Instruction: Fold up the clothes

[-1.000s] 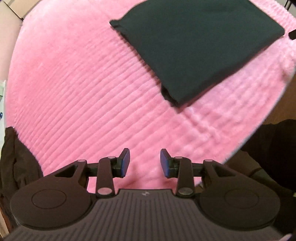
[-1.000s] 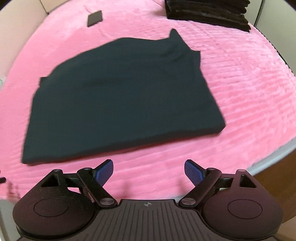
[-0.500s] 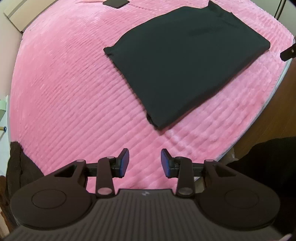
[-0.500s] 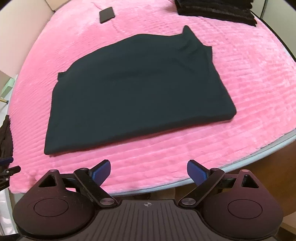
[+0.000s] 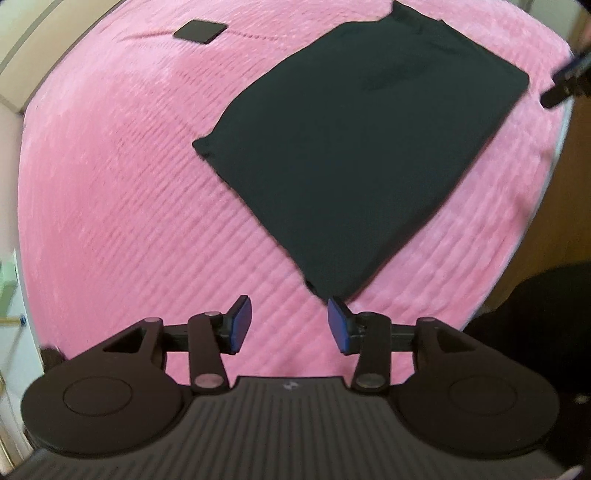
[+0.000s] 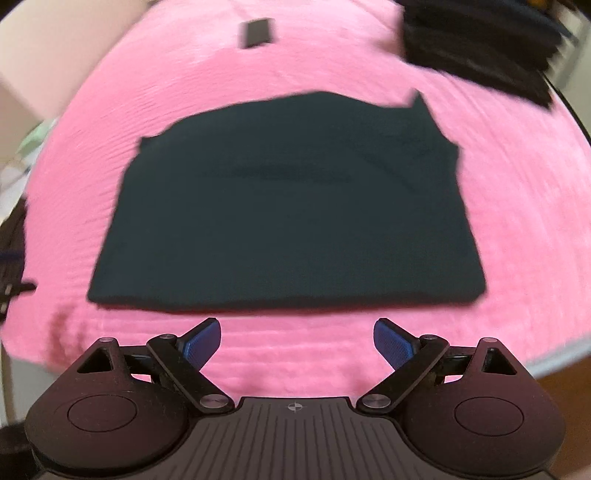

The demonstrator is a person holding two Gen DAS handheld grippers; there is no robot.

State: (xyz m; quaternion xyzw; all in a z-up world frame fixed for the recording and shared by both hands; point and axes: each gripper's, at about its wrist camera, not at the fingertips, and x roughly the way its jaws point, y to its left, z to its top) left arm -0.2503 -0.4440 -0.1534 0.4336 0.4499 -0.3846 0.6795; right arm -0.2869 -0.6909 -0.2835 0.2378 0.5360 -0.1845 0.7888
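Both claws have drawn back from the folded garment.

Both wrist cameras are looking down along their fingers, from near, sharing the dark folded garment on the pink bed.

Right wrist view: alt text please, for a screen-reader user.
A dark folded garment lies flat on a pink ribbed blanket, just ahead of the open, empty right tool. A stack of dark folded clothes and a small black rectangular object sit beyond.

Home bedroom, bed under a pink ribbed fleece blanket, stack of folded dark clothes
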